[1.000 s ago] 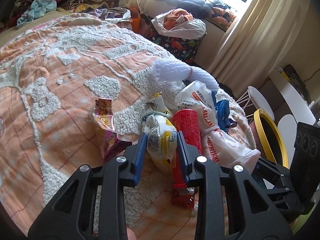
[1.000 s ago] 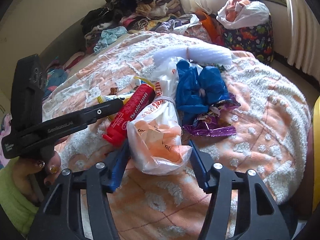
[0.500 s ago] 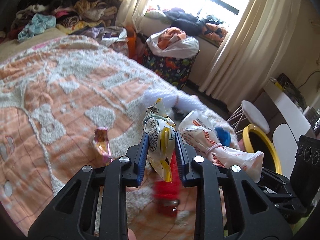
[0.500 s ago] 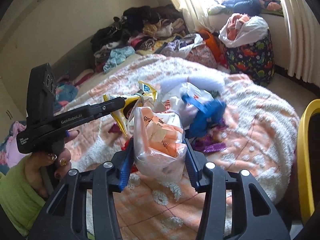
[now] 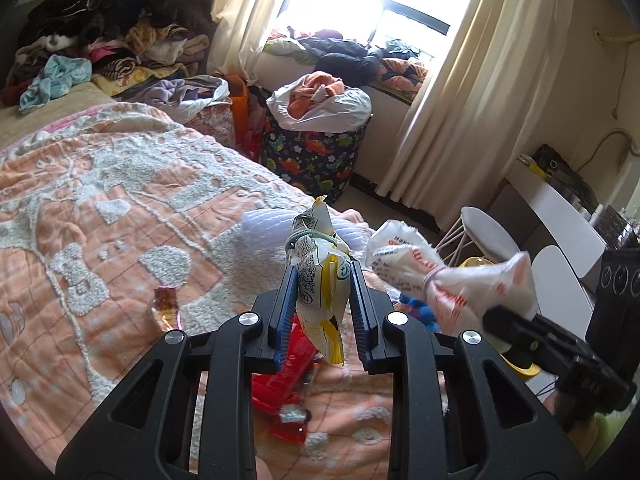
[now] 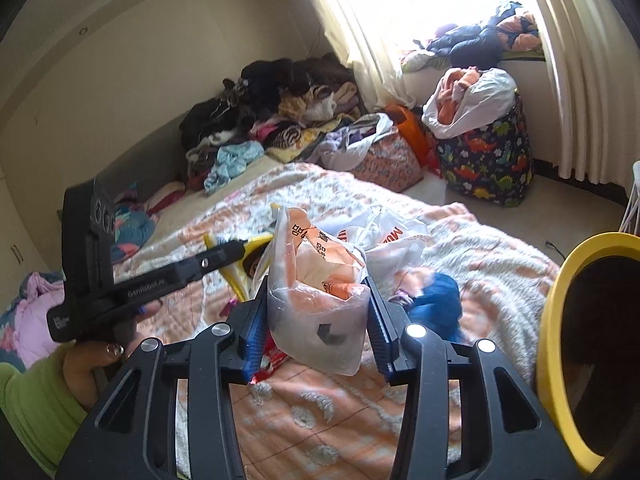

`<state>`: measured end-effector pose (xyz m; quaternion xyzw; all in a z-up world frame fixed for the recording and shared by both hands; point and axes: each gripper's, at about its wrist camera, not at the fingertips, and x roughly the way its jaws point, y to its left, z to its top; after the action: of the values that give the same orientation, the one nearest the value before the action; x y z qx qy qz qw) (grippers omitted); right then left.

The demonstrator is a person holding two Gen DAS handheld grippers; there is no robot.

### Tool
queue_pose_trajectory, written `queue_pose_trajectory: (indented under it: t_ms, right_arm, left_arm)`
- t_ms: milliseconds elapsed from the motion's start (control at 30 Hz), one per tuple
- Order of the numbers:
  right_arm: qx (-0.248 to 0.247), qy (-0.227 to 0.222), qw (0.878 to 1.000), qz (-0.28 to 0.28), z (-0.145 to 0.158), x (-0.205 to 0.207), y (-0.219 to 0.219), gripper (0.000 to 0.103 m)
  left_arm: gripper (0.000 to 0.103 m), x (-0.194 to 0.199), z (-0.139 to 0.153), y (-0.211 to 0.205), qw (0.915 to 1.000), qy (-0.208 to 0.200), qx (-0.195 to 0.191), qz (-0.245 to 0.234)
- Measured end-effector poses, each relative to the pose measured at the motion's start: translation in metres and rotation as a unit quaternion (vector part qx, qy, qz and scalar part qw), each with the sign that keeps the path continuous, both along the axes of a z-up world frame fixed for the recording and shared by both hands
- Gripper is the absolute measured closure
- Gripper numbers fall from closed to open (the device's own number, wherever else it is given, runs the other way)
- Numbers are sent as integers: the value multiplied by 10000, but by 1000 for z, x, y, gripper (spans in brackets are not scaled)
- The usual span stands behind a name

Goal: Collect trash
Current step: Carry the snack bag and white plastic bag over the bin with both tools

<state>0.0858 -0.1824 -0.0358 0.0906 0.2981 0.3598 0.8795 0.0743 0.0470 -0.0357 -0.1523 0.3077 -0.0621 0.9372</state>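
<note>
Two pieces of trash are now clear of the bed, where a second ago both lay on its orange-and-white tufted bedspread [image 5: 100,216]. Left tongs [image 5: 322,292]: pinching a white-and-yellow crinkled snack packet [image 5: 320,280] tied with a green band. Right tongs [image 6: 318,316]: jaws closing on a clear plastic bag with orange print [image 6: 316,280], knotted and stuffed, pads against its sides. Judgement: both lifts done, carry to a bin comes next. Left on the bed near its foot edge: red flattened wrapper [image 5: 288,384], small purple-gold foil wrapper [image 5: 166,306], blue crumpled plastic bag [image 6: 434,300], white printed carrier bag [image 6: 384,236]. Containers: yellow-rimmed round bin [image 6: 554,320] beside the bed's corner, interior dark, contents cannot be told; dinosaur-print fabric hamper [image 5: 316,156] by the window, holding a white bag of orange clothing.
</note>
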Motion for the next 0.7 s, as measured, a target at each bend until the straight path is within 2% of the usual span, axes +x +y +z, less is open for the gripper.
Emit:
queue_pose_trajectory:
  t_ms: [700]
  right_arm:
    - [356,-76,9952,-907,8,17,-73,61]
  left_arm:
    - [84,5,8,-44,9989,-87,37,-470]
